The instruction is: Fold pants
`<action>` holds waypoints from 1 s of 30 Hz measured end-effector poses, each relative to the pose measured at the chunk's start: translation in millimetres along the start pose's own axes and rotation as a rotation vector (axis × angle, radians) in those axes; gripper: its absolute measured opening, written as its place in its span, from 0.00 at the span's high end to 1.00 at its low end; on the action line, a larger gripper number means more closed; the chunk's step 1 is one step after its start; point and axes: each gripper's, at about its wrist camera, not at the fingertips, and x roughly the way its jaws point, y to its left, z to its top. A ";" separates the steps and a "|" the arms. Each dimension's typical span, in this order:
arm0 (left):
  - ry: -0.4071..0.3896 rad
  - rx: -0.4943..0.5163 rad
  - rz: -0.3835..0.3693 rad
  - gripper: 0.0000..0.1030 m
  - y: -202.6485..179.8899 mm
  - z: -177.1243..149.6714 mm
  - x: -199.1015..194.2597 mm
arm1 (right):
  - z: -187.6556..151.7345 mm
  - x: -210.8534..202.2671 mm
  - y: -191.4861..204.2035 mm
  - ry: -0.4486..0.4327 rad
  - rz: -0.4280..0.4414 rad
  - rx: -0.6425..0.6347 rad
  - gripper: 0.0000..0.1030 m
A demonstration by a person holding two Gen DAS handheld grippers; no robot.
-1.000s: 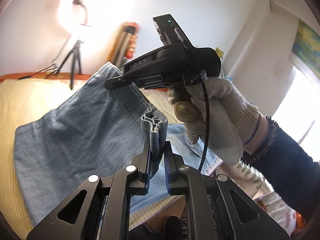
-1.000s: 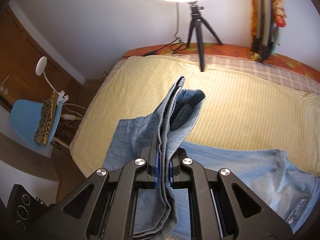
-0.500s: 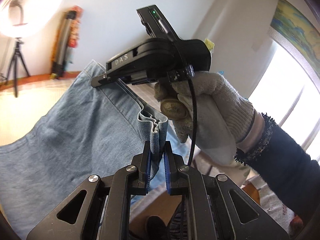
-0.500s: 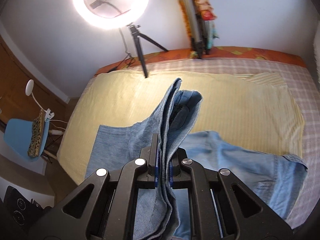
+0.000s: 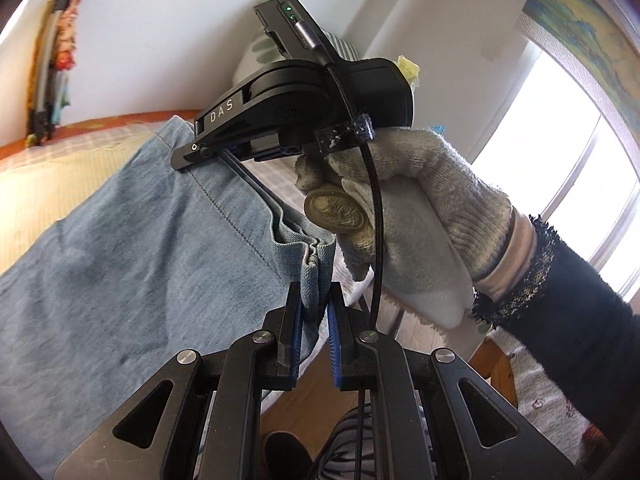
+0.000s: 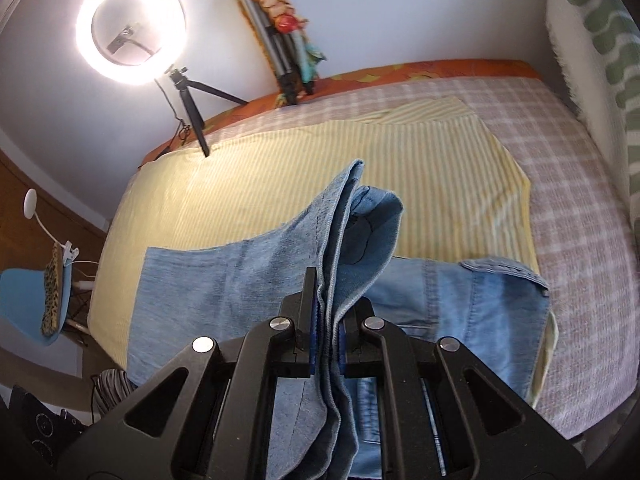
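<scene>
We hold one pair of pants (image 6: 208, 280), light blue denim, between two grippers over the bed (image 6: 580, 208). Our left gripper (image 5: 314, 308) has its jaws pinched narrow on a bunched edge of the cloth, and our right gripper (image 6: 326, 332) is clamped the same way on several stacked layers of another edge. Seen from the left wrist, the right gripper (image 5: 192, 152) sits beyond and above, in a gloved hand (image 5: 400, 208), with a hemmed edge of denim drawn fairly taut from one grip to the other.

What the next move turns on, as we judge it: the lifted edge runs between our two grips, while the rest of the pants lies below and ahead of the jaws on the yellow striped sheet (image 6: 280, 168). The resting cloth stretches crosswise in the right wrist view, with a seamed, hemmed end at the far right. Both hands share the held edge, so neither is nearer; it should probably come down square over the flat part.

Counted: one pair of pants, two grippers, one gloved hand in view, one yellow sheet, one ring light (image 6: 132, 28) on its tripod.
</scene>
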 end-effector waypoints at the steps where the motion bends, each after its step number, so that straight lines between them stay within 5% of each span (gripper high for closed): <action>1: 0.008 0.003 -0.004 0.90 0.4 2.1 6.9 | -1.3 0.7 -6.4 0.001 -0.002 0.005 0.93; 11: 0.074 0.024 -0.041 0.90 -0.9 16.2 53.8 | -21.1 6.2 -58.9 0.005 -0.009 0.078 0.93; 30: 0.168 0.000 -0.044 0.83 9.9 20.4 35.4 | -33.0 36.3 -91.0 0.052 -0.045 0.097 0.93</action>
